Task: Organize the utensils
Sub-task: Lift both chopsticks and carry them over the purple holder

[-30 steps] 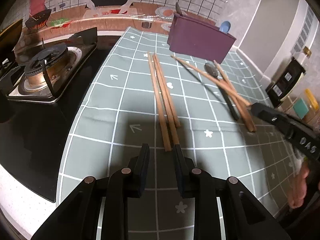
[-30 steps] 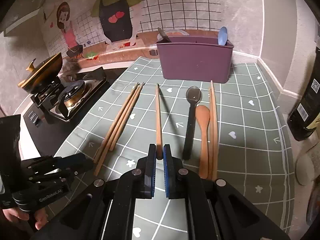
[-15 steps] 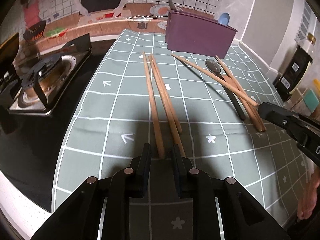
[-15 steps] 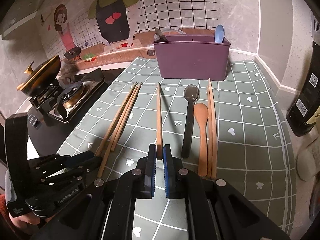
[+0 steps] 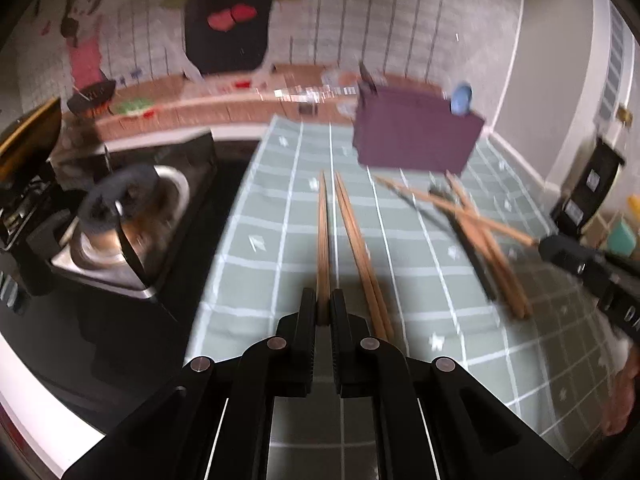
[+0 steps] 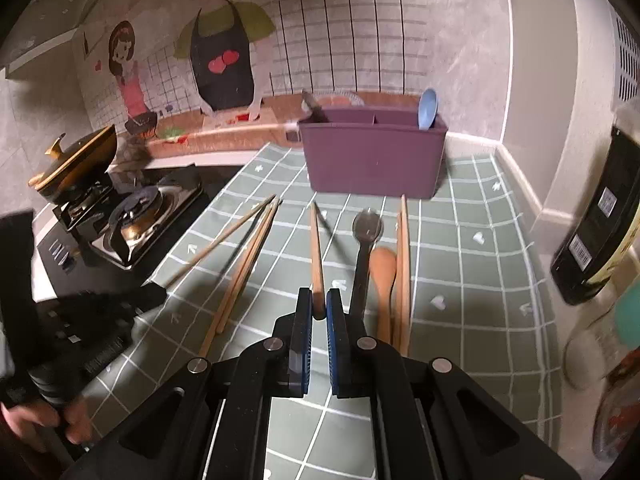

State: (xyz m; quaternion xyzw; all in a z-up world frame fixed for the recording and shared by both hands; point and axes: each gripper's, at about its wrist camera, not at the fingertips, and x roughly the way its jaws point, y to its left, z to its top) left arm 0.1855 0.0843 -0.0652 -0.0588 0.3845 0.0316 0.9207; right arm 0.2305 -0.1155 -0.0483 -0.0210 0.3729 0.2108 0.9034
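Left wrist view: the left gripper (image 5: 324,308) pinches a wooden chopstick (image 5: 322,240) at its near end, its long axis running away toward the purple utensil box (image 5: 416,136). The right gripper (image 6: 319,306) likewise clamps another chopstick (image 6: 316,252), pointing boxward. Loose chopsticks (image 6: 244,264), a black spoon (image 6: 364,248) and a wooden spoon (image 6: 383,280) lie alongside on the green mat (image 6: 460,280).
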